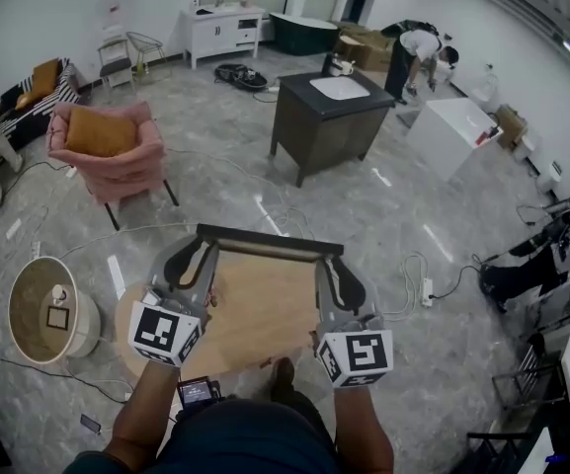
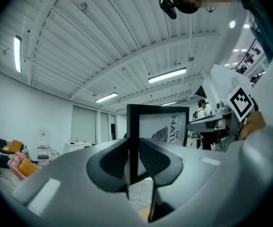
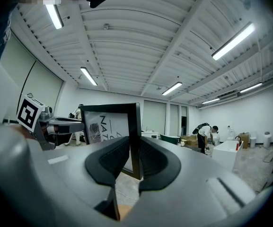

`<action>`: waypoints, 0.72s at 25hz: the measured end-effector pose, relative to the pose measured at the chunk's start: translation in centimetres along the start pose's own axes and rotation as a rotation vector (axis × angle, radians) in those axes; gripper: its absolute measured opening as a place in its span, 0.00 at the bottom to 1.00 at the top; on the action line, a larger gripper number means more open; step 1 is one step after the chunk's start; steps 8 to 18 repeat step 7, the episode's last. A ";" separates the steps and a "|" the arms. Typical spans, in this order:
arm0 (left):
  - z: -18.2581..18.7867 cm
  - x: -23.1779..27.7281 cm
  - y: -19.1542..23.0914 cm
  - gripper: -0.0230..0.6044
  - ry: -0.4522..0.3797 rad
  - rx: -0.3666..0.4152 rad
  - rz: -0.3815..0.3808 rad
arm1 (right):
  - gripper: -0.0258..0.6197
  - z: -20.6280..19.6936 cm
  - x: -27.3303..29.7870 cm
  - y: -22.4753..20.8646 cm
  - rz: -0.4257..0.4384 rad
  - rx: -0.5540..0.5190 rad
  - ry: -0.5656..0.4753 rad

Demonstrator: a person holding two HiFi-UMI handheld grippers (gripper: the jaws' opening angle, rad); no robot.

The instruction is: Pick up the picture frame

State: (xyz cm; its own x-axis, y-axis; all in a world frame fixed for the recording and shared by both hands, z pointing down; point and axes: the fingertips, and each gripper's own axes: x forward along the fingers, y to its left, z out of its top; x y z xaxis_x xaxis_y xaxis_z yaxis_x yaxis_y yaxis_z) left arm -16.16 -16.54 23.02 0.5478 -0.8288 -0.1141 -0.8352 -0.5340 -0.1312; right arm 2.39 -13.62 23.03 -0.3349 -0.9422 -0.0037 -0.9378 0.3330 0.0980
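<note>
In the head view I hold the picture frame (image 1: pixel 260 299) level in front of me, its brown back up and its black far edge showing. My left gripper (image 1: pixel 194 265) is shut on the frame's left side, and my right gripper (image 1: pixel 336 282) is shut on its right side. In the left gripper view the black frame (image 2: pixel 162 126) stands upright between the pads of the left gripper (image 2: pixel 134 157), its printed front facing the right gripper's marker cube (image 2: pixel 240 103). In the right gripper view the frame (image 3: pixel 105 124) is pinched by the right gripper (image 3: pixel 134 157).
A round wooden table (image 1: pixel 131 319) lies under the frame. A round beige drum-shaped thing (image 1: pixel 47 309) stands on the floor at the left, and a pink armchair (image 1: pixel 107 151) is behind it. Ahead is a dark sink cabinet (image 1: pixel 329 117). Cables run over the floor. A person (image 1: pixel 418 52) bends over at the back.
</note>
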 end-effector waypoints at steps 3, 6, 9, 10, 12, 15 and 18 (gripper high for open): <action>-0.3 0.2 0.1 0.15 0.002 -0.004 0.000 | 0.15 -0.4 0.3 0.0 0.000 0.006 0.009; -0.5 0.6 0.2 0.15 0.005 -0.008 0.000 | 0.15 -0.6 0.5 -0.3 0.000 0.009 0.016; -0.5 0.7 0.2 0.15 0.006 -0.008 0.000 | 0.15 -0.6 0.6 -0.4 0.000 0.010 0.017; -0.5 0.7 0.2 0.15 0.006 -0.008 0.000 | 0.15 -0.6 0.6 -0.4 0.000 0.010 0.017; -0.5 0.7 0.2 0.15 0.006 -0.008 0.000 | 0.15 -0.6 0.6 -0.4 0.000 0.010 0.017; -0.5 0.7 0.2 0.15 0.006 -0.008 0.000 | 0.15 -0.6 0.6 -0.4 0.000 0.010 0.017; -0.5 0.7 0.2 0.15 0.006 -0.008 0.000 | 0.15 -0.6 0.6 -0.4 0.000 0.010 0.017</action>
